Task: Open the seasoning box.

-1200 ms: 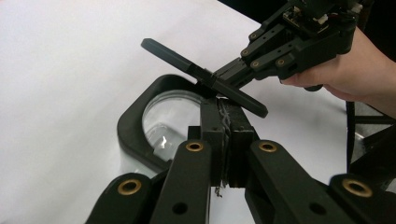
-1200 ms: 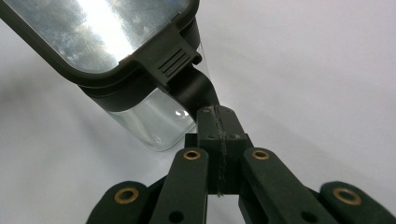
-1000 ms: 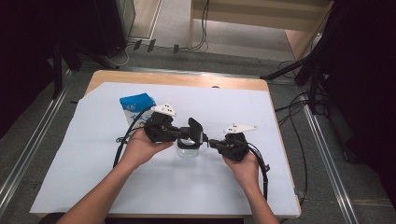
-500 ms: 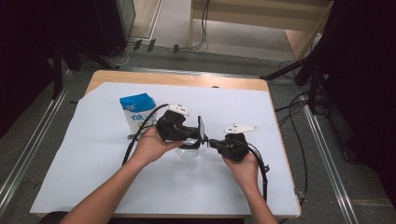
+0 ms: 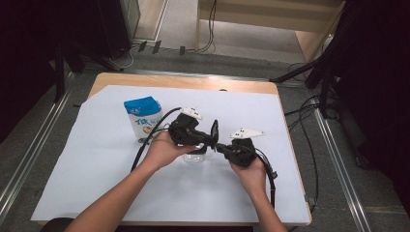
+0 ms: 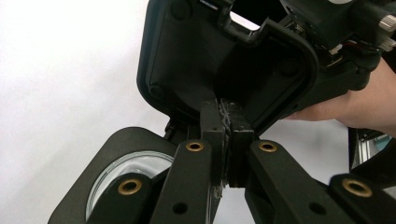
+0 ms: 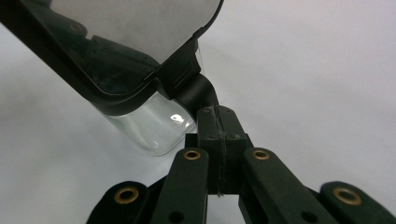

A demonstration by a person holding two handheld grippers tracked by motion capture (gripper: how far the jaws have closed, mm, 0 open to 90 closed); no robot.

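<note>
The left gripper (image 5: 209, 139) is pinched tight on the raised black rounded plastic lid (image 6: 224, 70), jaws pressed together. The right gripper (image 7: 219, 122) has its jaws clamped on the black hinge tab (image 7: 198, 93) of the clear glass container (image 7: 154, 126), which sits between both grippers. A blue-and-white carton (image 5: 143, 116) stands just beyond the left one.

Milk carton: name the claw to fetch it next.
Probably left: the milk carton stands nearer the left claw, though that grips the lid; the right claw, shut on the jar's handle, is farther off.
</note>
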